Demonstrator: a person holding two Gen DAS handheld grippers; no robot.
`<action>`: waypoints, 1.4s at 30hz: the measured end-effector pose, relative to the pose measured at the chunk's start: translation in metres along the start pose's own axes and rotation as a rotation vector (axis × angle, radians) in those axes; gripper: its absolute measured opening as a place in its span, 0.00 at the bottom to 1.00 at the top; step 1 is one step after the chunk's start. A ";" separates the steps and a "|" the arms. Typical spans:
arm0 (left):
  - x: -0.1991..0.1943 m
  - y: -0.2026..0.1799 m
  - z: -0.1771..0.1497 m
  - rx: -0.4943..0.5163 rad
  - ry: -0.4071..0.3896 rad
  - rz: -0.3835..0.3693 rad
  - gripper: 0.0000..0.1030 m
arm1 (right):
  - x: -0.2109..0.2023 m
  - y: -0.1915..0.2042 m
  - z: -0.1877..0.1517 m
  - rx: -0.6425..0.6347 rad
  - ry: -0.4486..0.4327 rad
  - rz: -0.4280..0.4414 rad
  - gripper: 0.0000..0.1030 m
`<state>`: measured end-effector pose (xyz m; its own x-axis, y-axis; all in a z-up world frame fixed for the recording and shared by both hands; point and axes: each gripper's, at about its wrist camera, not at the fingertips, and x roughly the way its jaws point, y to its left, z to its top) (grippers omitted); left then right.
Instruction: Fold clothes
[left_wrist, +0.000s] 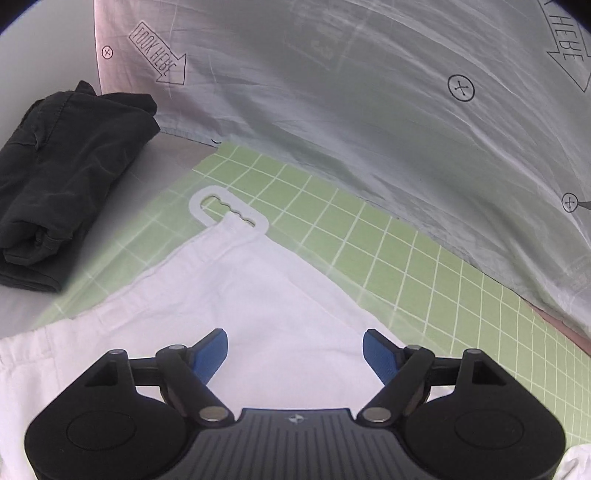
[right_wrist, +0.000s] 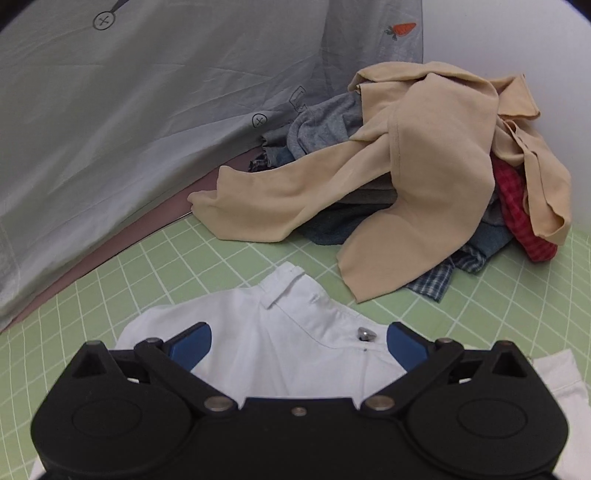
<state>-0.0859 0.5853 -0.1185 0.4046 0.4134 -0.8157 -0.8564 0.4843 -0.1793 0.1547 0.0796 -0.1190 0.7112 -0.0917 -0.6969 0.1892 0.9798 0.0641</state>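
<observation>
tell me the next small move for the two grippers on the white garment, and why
Probably lower both and close on the cloth for another fold. The left gripper and right gripper are open and hold nothing, above the white garment, which lies spread on the green grid mat, its metal button showing.

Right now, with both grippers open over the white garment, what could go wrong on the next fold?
1. The beige garment from the unfolded pile trails close to the white garment; a sweep by the right gripper could snag it.
2. The metal button lies near the right gripper; closing on it may slip.
3. The white handle loop at the cloth's corner could catch the left gripper.
</observation>
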 end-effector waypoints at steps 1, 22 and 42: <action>0.008 -0.006 0.002 -0.008 0.010 0.007 0.81 | 0.006 -0.002 0.003 0.046 0.021 0.002 0.99; 0.081 -0.053 0.009 0.051 0.091 0.187 0.79 | 0.091 -0.009 0.033 0.377 0.193 0.010 0.85; 0.020 -0.015 0.058 -0.145 -0.145 0.136 0.02 | 0.036 -0.043 0.085 0.307 -0.117 0.035 0.20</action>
<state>-0.0464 0.6311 -0.1007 0.3147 0.5787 -0.7524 -0.9392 0.3045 -0.1587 0.2299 0.0187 -0.0862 0.7903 -0.0964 -0.6051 0.3464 0.8849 0.3114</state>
